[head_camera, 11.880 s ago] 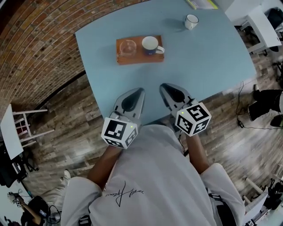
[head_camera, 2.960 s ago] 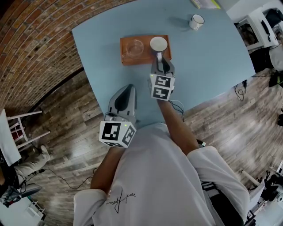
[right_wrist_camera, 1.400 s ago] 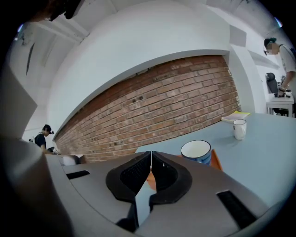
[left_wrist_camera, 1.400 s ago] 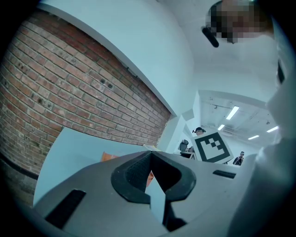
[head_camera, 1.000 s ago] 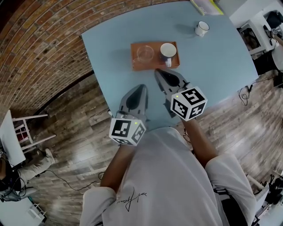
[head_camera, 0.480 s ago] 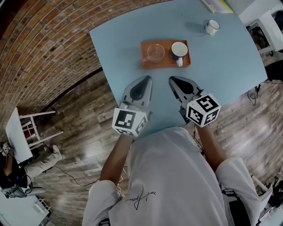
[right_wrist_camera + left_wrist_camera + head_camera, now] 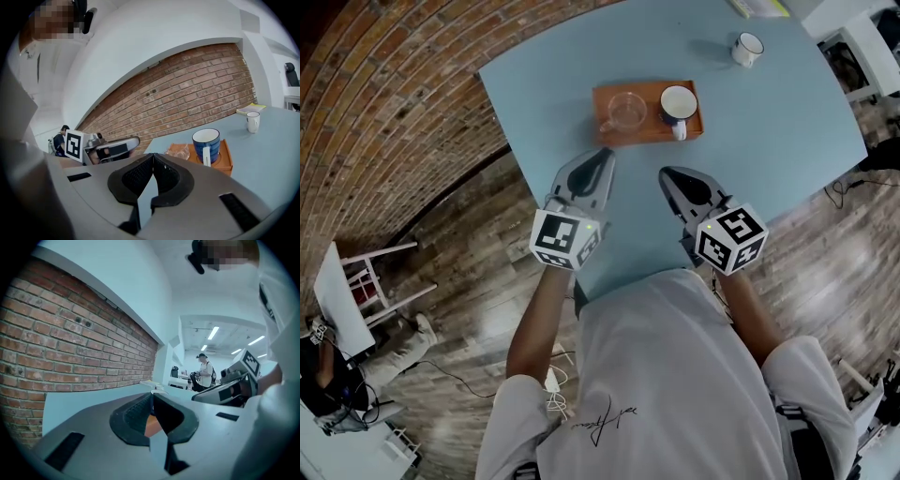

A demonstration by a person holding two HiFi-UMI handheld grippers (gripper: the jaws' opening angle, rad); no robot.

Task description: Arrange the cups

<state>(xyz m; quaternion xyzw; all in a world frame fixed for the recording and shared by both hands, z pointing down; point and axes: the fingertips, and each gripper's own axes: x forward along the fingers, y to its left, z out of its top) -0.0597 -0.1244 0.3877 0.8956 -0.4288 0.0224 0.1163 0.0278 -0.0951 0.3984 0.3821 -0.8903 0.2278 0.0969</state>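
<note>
An orange tray (image 7: pixel 653 132) lies on the blue table (image 7: pixel 778 122). On it stand a clear glass cup (image 7: pixel 627 111) at the left and a blue mug (image 7: pixel 678 101) at the right, its white handle turned toward me. A white mug (image 7: pixel 747 47) stands alone at the far right. My left gripper (image 7: pixel 603 154) is shut and empty, its tip just short of the tray's near left edge. My right gripper (image 7: pixel 667 174) is also shut and empty, a little back from the tray. In the right gripper view the blue mug (image 7: pixel 206 144), glass cup (image 7: pixel 180 151) and white mug (image 7: pixel 253 121) show ahead.
A yellow-green booklet (image 7: pixel 759 7) lies at the table's far edge. The table's near edge runs under both grippers. A brick wall (image 7: pixel 384 103) curves along the left, with a small white table (image 7: pixel 333 295) on the wooden floor. People stand in the far background.
My left gripper has moved forward toward the tray's near left edge and rolled. My right gripper has drawn back from the tray and sunk a little. Cups unmoved.
</note>
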